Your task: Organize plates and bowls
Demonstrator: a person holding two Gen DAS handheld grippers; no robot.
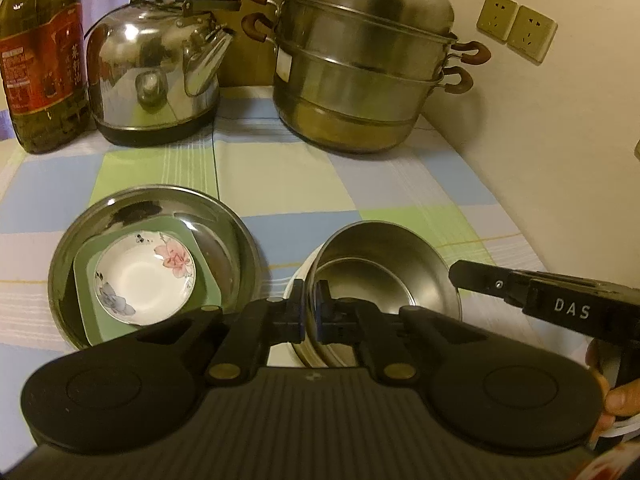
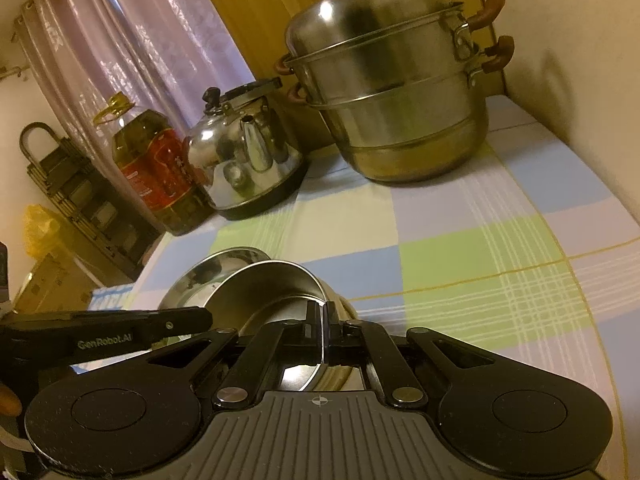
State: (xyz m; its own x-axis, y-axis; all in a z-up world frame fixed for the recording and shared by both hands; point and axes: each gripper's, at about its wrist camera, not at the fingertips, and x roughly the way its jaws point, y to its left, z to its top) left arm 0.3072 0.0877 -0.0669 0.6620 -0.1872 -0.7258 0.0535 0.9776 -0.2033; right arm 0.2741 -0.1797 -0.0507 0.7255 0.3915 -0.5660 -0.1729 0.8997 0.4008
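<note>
Checked tablecloth (image 1: 360, 184): steel basin (image 1: 236, 248) holds green plate (image 1: 86, 276), floral saucer (image 1: 144, 280); both grippers (left (image 1: 308, 312), right (image 2: 324, 320)) clamp steel bowl (image 1: 384, 264) rim.

My left camera sits just behind my left claw (image 1: 310, 312), close over the table (image 1: 320, 184), looking level toward the back wall. My right camera rides behind my right claw (image 2: 324, 334), lower, tilted, facing back-left. Both views share the steel bowl (image 1: 384, 268), kettle (image 1: 156, 76), steamer (image 1: 368, 64) and oil bottle (image 1: 40, 60).

Saucer (image 1: 145, 278) in pan (image 1: 236, 220), bowl (image 1: 384, 272) rightward
</note>
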